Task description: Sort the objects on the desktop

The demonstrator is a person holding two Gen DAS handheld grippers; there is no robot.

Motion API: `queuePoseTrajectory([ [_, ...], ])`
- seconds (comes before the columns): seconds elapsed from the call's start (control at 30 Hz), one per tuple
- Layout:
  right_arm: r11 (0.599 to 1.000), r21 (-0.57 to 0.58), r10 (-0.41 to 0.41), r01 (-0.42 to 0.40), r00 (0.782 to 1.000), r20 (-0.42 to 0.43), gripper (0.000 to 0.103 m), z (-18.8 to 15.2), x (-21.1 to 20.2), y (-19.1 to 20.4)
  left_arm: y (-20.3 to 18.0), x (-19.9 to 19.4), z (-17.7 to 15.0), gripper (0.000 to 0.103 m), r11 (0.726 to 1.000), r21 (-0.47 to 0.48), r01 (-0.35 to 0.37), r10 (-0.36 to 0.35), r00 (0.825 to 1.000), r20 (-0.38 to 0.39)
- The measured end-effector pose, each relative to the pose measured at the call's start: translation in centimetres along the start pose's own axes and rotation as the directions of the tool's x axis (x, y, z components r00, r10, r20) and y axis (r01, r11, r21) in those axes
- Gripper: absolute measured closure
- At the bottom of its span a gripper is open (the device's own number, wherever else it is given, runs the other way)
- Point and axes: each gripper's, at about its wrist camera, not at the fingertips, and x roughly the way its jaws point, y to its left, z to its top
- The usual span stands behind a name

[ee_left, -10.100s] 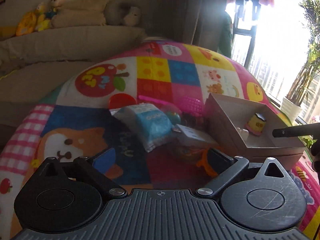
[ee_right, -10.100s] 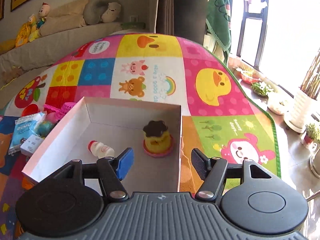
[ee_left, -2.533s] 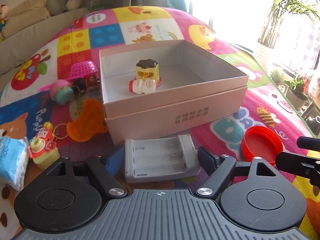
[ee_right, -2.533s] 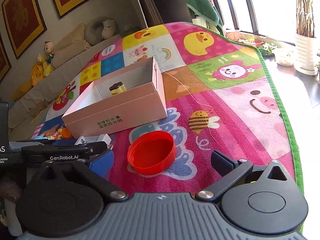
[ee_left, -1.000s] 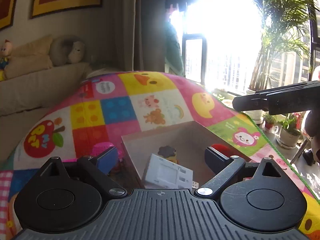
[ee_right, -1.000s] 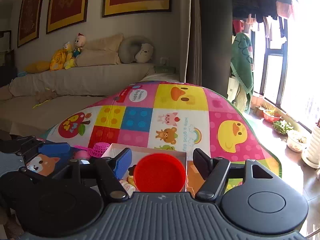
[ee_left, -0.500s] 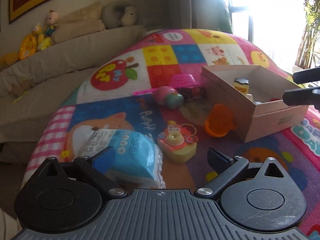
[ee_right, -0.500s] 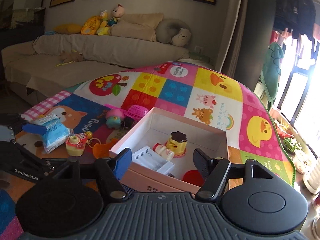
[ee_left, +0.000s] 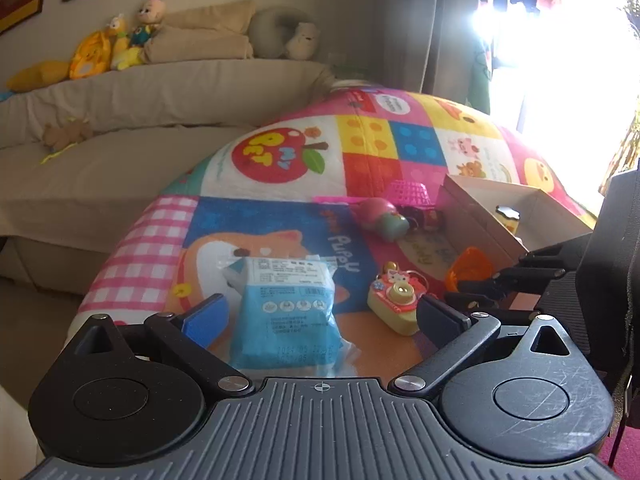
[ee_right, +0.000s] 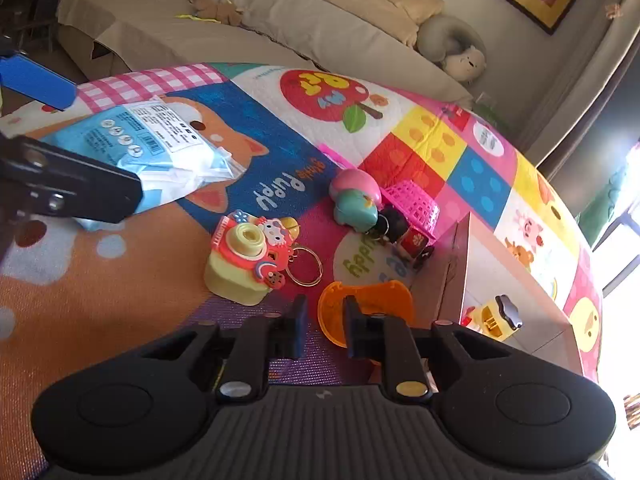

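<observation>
From the left wrist, the left gripper stands spread wide around a blue packet not yet gripped, a toy camera beside it. From the right wrist, the right gripper sits pinched together at an orange piece, whether clamped is unclear; the box holds little, most toys remain out.

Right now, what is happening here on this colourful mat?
A person is sorting small toys from a colourful play mat into a pale cardboard box. The left gripper stands wide open around a light blue plastic packet, not yet pressing it. The right gripper is shut at the rim of an orange plastic scoop. A yellow toy camera keychain lies on the mat.
</observation>
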Motion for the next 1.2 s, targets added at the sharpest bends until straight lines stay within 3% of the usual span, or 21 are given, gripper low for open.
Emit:
queuePoseTrajectory([
  [0.17,0.994,0.05,0.092,-0.094,0.995,0.04,0.099,-1.4,-2.8,-1.0,-1.4,0.5,0.5,0.0,0.999,0.023,0.022,-0.022,1.0,-0.002],
  [0.33,0.96,0.142,0.233,-0.24,0.97,0.065,0.099,-4.4,-8.1,-3.2,-3.9,1.7,0.5,0.0,0.996,0.067,0.063,-0.061,0.998,-0.024],
  [0.47,0.967,0.19,0.168,-0.172,0.985,0.037,0.099,-8.0,-10.0,-5.0,-5.9,3.8,0.5,0.0,0.992,0.098,0.084,-0.078,0.995,-0.058],
  [0.6,0.97,0.235,0.068,-0.067,0.998,0.004,0.096,-11.0,-10.9,-6.6,-6.8,6.6,0.6,0.0,0.995,0.091,0.03,-0.019,0.994,-0.109],
  [0.67,0.956,0.286,0.072,-0.07,0.997,0.006,0.085,-12.0,-11.3,-7.5,-7.1,7.5,0.6,0.0,0.995,0.097,0.021,-0.009,0.992,-0.123],
  [0.73,0.938,0.343,0.051,-0.056,0.998,0.023,0.046,-13.0,-11.6,-8.2,-7.4,8.3,0.6,0.0,0.994,0.107,0.008,0.006,0.991,-0.136],
  [0.8,0.918,0.396,0.012,-0.029,0.999,0.045,0.029,-14.0,-11.9,-8.7,-7.7,8.8,0.5,0.0,0.993,0.115,-0.003,0.02,0.989,-0.143],
  [0.87,0.894,0.447,0.012,-0.031,0.999,0.045,0.029,-14.7,-11.6,-9.2,-7.8,8.9,0.5,0.0,0.995,0.1,0.021,-0.006,0.989,-0.15],
  [0.93,0.867,0.497,0.016,-0.037,0.999,0.046,0.027,-15.4,-11.1,-9.6,-7.8,8.8,0.6,0.0,0.992,0.073,0.104,-0.09,0.982,-0.168],
  [1.0,0.848,0.528,0.024,-0.043,0.999,0.043,0.025,-15.7,-10.5,-9.8,-8.3,8.3,0.5,0.0,0.974,0.091,0.208,-0.187,0.963,-0.192],
  [1.07,0.838,0.544,0.03,-0.051,0.998,0.047,0.023,-15.9,-10.5,-10.1,-8.5,7.6,0.2,0.0,0.941,0.109,0.32,-0.293,0.933,-0.211],
  [1.1,0.831,0.554,0.027,-0.053,0.998,0.054,0.019,-16.0,-10.6,-10.2,-8.5,7.2,0.1,0.0,0.934,0.124,0.335,-0.307,0.93,-0.203],
  [1.2,0.823,0.566,0.018,-0.053,0.998,0.067,0.016,-16.2,-10.8,-10.3,-8.6,6.6,-0.4,0.0,0.953,0.194,0.234,-0.207,0.967,-0.149],
])
